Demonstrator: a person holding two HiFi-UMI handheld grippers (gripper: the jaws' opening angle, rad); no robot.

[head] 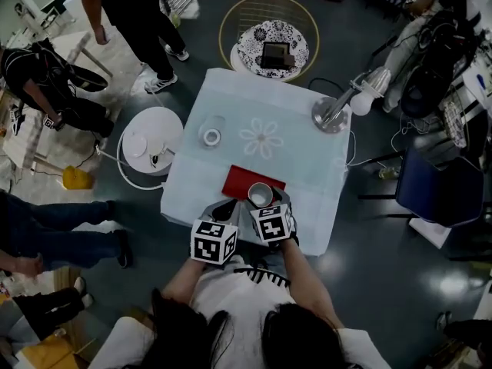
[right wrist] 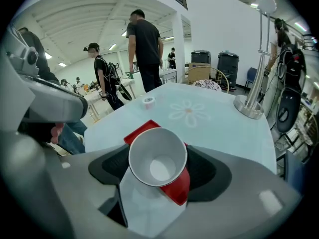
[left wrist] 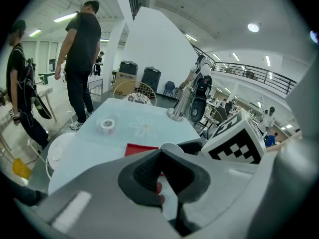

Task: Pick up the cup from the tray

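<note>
A smooth white tapered cup (right wrist: 157, 162) with a round rim is being gripped between the dark pads (right wrist: 107, 167) of the right hand-held gripper (right wrist: 158, 171), over the near corner of a flat red rectangular tray (right wrist: 142, 130) on the pale glossy surface (right wrist: 219, 128). The left hand-held gripper (left wrist: 160, 176) is being held with its jaws pressed together, empty.
</note>
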